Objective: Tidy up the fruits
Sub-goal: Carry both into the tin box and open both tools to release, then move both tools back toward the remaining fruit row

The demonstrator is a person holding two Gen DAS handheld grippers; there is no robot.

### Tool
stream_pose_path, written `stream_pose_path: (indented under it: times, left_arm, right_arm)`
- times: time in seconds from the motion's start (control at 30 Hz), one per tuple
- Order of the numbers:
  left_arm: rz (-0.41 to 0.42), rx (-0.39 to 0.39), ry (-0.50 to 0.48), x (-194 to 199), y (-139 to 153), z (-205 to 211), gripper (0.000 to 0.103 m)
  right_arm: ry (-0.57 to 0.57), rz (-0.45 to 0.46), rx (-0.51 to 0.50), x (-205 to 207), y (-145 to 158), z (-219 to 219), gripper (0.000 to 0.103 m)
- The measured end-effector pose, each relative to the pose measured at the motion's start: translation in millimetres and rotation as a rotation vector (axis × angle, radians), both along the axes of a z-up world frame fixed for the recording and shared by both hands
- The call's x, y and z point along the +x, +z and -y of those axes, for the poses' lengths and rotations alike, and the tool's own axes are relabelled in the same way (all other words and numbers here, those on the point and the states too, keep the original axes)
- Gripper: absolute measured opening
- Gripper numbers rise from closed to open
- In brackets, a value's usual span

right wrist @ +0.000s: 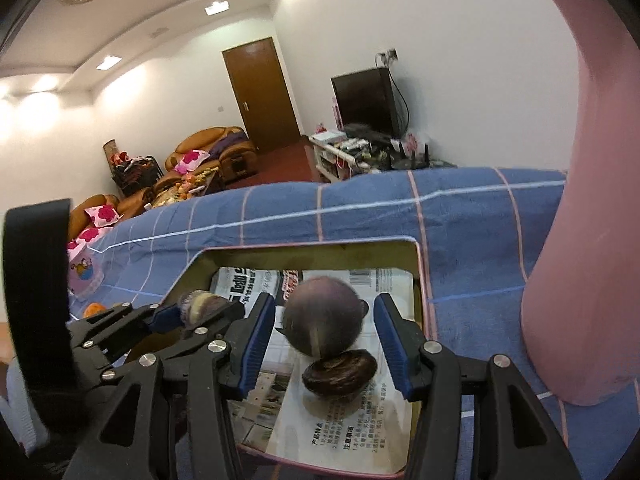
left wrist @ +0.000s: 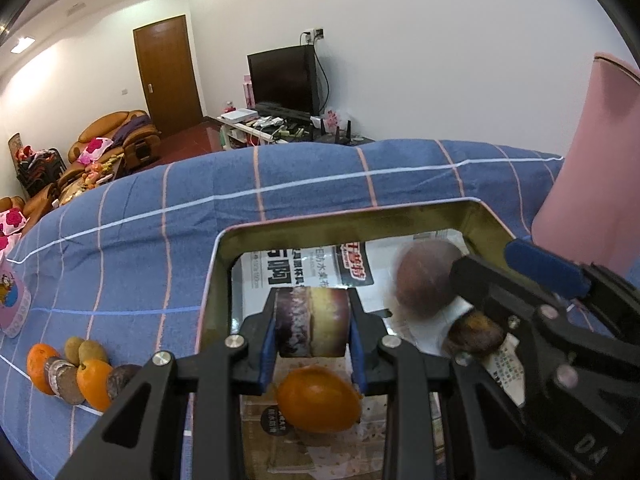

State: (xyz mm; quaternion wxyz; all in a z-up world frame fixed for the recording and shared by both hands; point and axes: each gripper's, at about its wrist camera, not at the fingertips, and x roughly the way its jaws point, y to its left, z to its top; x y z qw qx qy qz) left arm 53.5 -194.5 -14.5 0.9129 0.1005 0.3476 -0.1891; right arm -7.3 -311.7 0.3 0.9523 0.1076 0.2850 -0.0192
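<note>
The left hand-held gripper [left wrist: 313, 322] is clamping one purple-and-yellow fruit [left wrist: 312, 322] between its blue pads, holding it over the metal tin [left wrist: 348, 220] that is sitting on the blue checked tabletop [left wrist: 160, 240]. The tin is lined with printed paper [left wrist: 320, 268].

Below the held fruit, one orange citrus [left wrist: 318, 400] is lying on the tin's floor. The right hand-held gripper [right wrist: 326, 342] is standing with its jaws apart, pads clear of any fruit; two dark fruits are lying between them — one round purple fruit [right wrist: 324, 316], blurred, and one dark brown wrinkled fruit [right wrist: 340, 372] touching it on the near side. That is making three fruits loose in the tin and one held above it.

Outside the tin, to the left on the cloth, a cluster is waiting: two oranges [left wrist: 94, 384], two small greenish-brown fruits [left wrist: 84, 350] and two dull purplish fruits [left wrist: 64, 376], all packed together and touching — six in total, as far as can be seen. One pink patterned container [left wrist: 14, 308] is standing further left. One tall pink object [right wrist: 592, 220] is rising at the right, just beside the tin.
</note>
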Motion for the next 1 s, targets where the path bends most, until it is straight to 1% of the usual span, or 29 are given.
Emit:
stream_pose_path:
  times: [0.07,0.13,0.17,0.2,0.27,0.37,0.5,0.6,0.8,0.87,1.0]
  left_arm:
    - [0.010,0.004,0.013,-0.9,0.4,-0.8,0.035]
    - [0.035,0.012,0.028,-4.3,2.8,-0.2,0.049]
    - [0.048,0.018,0.038,-5.6,3.4,-0.2,0.065]
    - [0.066,0.020,0.046,-7.9,5.2,-0.2,0.075]
    - [0.104,0.005,0.044,-13.2,8.7,-3.2,0.081]
    - [0.160,-0.011,0.058,-21.7,13.4,-7.7,0.102]
    - [0.210,-0.045,0.072,-27.9,18.3,-15.9,0.103]
    - [0.219,-0.049,0.085,-27.6,19.5,-21.8,0.103]
    - [0.228,-0.067,0.104,-33.0,18.8,-35.2,0.103]
    - [0.232,-0.064,0.111,-34.9,18.8,-40.2,0.103]
    - [0.244,-0.067,0.120,-37.1,19.3,-47.5,0.103]
  right_arm:
    - [-0.020,0.045,-0.024,-7.1,6.1,-2.5,0.054]
    - [-0.058,0.113,-0.059,-18.6,14.1,-3.6,0.055]
    - [-0.080,0.128,-0.073,-21.2,15.6,-3.5,0.056]
    - [-0.112,0.147,-0.092,-25.2,17.5,-3.3,0.057]
    - [-0.162,0.175,-0.112,-29.6,21.6,-0.1,0.068]
    - [-0.215,0.209,-0.105,-35.9,25.5,7.0,0.077]
    - [-0.243,0.202,-0.085,-35.7,26.6,13.7,0.078]
    - [-0.261,0.205,-0.102,-37.4,27.2,13.9,0.078]
    - [-0.282,0.253,-0.174,-46.9,28.3,5.6,0.079]
    - [-0.273,0.241,-0.185,-45.4,26.4,3.3,0.081]
    - [-0.263,0.227,-0.183,-46.6,24.6,1.0,0.081]
